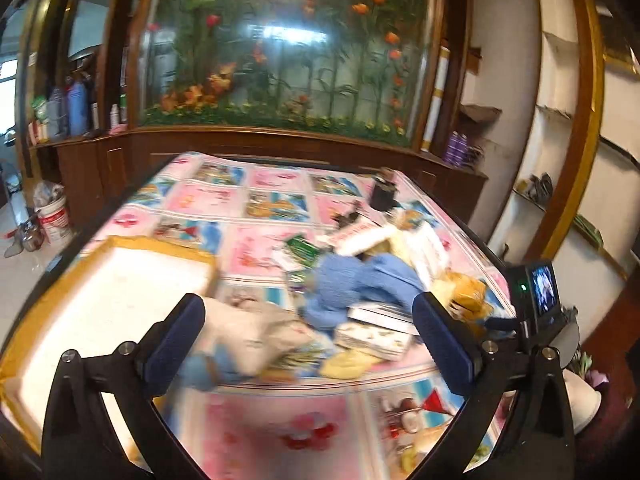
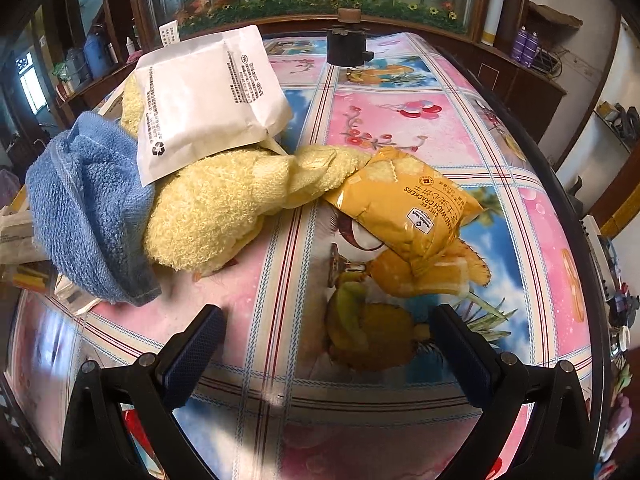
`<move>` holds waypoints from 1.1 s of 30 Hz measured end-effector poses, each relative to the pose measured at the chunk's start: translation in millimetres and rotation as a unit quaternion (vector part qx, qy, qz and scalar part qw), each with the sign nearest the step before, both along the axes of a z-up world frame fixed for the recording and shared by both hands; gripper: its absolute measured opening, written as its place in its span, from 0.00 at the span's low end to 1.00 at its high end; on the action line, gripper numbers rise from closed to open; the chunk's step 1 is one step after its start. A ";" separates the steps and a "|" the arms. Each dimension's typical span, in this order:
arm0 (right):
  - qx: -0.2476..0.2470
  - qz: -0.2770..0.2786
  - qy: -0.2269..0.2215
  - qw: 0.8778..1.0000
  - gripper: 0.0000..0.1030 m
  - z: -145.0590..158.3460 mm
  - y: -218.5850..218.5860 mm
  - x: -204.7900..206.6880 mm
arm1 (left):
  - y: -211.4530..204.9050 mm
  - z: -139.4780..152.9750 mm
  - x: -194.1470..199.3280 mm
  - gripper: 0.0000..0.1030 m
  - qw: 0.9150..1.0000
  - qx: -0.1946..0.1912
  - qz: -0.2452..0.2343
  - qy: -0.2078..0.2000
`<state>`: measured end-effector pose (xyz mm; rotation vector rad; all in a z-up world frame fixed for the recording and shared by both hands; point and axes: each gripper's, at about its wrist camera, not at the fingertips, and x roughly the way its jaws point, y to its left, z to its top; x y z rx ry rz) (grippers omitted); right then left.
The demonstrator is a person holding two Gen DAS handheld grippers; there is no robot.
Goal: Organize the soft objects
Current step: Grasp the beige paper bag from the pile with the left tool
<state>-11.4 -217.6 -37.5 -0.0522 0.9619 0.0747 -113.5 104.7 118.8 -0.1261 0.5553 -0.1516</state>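
Both grippers wide, empty — left gripper, right gripper. Yellow towel lies mid-table on the patterned tablecloth, touching blue towel — white pouch on top, cracker bag against it.

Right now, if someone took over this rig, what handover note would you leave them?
Left gripper: open, empty, above the pile.
Right gripper: open, empty, over bare tablecloth.
Blue towel and yellow towel lie heaped together, a white packet on top, a cracker bag touching the yellow one.
The white tray looks empty.
Nothing sorted yet; both towels remain.
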 end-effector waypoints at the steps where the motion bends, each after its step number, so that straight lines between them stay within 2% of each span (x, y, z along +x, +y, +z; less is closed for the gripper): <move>1: 0.000 0.000 0.000 1.000 1.00 0.1 0.0 0.1 | 13.9 0.7 4.0 1.00 1.000 0.002 0.016 0.015; 3: 0.000 0.000 0.001 1.000 1.00 0.1 -0.1 0.1 | 36.3 -4.9 13.0 1.00 0.998 0.014 0.048 0.050; 6: 0.001 0.002 0.000 1.000 1.00 0.5 0.0 -2.1 | 56.9 -23.4 14.7 1.00 0.996 0.020 0.060 0.064; 9: 0.001 0.002 0.001 1.000 1.00 0.5 -0.3 -1.4 | 46.2 -45.2 7.0 1.00 0.996 0.033 0.025 0.082; 13: 0.001 0.001 0.000 1.000 1.00 0.4 -0.4 -0.8 | 5.2 -64.3 15.4 1.00 0.990 0.104 -0.036 0.094; 14: 0.001 0.001 0.000 1.000 1.00 0.4 -0.3 -0.8 | -5.3 -70.6 25.0 1.00 0.986 0.124 -0.040 0.102; 16: 0.001 0.001 0.000 1.000 1.00 0.5 -0.6 -0.7 | -10.3 -73.5 36.5 1.00 0.984 0.135 -0.036 0.111; 18: 0.001 0.001 0.000 1.000 1.00 0.5 -0.4 -0.8 | -15.0 -72.0 49.1 0.99 0.986 0.107 -0.055 0.115; 20: 0.001 0.001 0.000 1.000 1.00 0.4 -0.4 -0.7 | -22.9 -62.7 49.2 0.97 0.986 0.053 -0.111 0.115; 22: 0.001 0.001 0.000 1.000 1.00 0.4 -0.4 -0.7 | -31.8 -48.1 38.3 0.97 0.984 0.036 -0.144 0.095; 25: 0.001 0.001 0.000 1.000 1.00 0.5 -0.3 -0.7 | -35.3 -38.9 29.1 0.97 0.986 0.063 -0.134 0.082; 29: 0.002 0.001 0.000 1.000 1.00 0.3 -0.3 -0.8 | -22.8 -50.0 51.1 0.97 0.988 0.077 -0.085 0.107; 33: 0.002 0.001 0.000 1.000 1.00 0.3 -0.2 -0.8 | -9.3 -58.9 81.5 0.97 0.988 0.025 -0.070 0.135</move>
